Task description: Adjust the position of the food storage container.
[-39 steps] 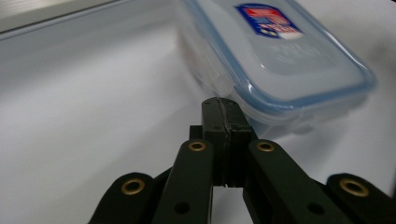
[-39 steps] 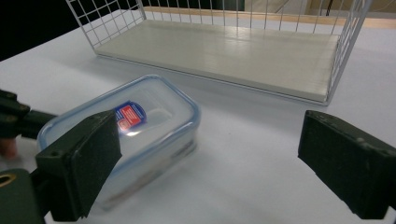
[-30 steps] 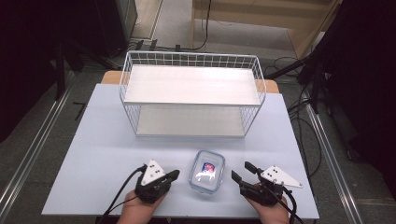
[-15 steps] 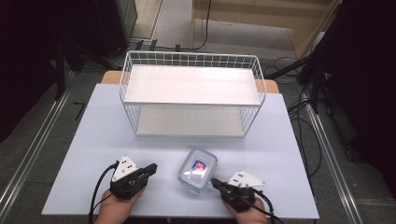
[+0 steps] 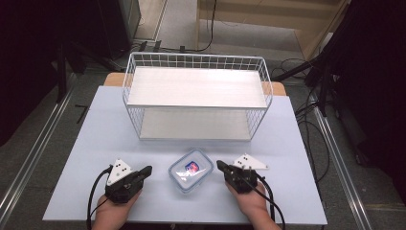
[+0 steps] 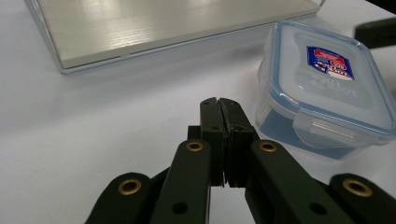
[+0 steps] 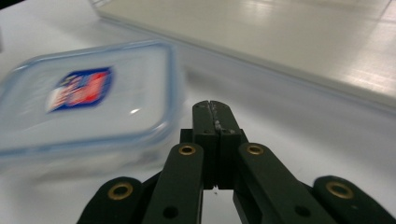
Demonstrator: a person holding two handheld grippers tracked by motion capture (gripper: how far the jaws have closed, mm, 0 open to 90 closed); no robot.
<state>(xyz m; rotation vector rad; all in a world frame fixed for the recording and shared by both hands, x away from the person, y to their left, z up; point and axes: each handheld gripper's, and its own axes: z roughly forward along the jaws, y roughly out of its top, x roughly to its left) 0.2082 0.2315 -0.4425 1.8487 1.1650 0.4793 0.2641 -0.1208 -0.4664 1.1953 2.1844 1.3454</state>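
- A small clear food container (image 5: 190, 170) with a blue-rimmed snap lid and a red and blue label is sitting on the pale bench (image 5: 95, 143), near the front edge, just ahead of a white wire rack (image 5: 196, 100) with two shelves.
- The left claw (image 5: 147, 169) is lying to the container's left, clenched with nothing between its jaws; its tip is pointing towards the container and is near it but apart.
- The right claw (image 5: 219, 165) is lying to the container's right, also clenched and empty, its tip just beside the lid's edge.
- The step appears to be bracketing the container from both sides.
- To lift it well, the claws probably need opening first, then closing squarely on opposite walls below the lid rim, so it is not skidding or tilting.
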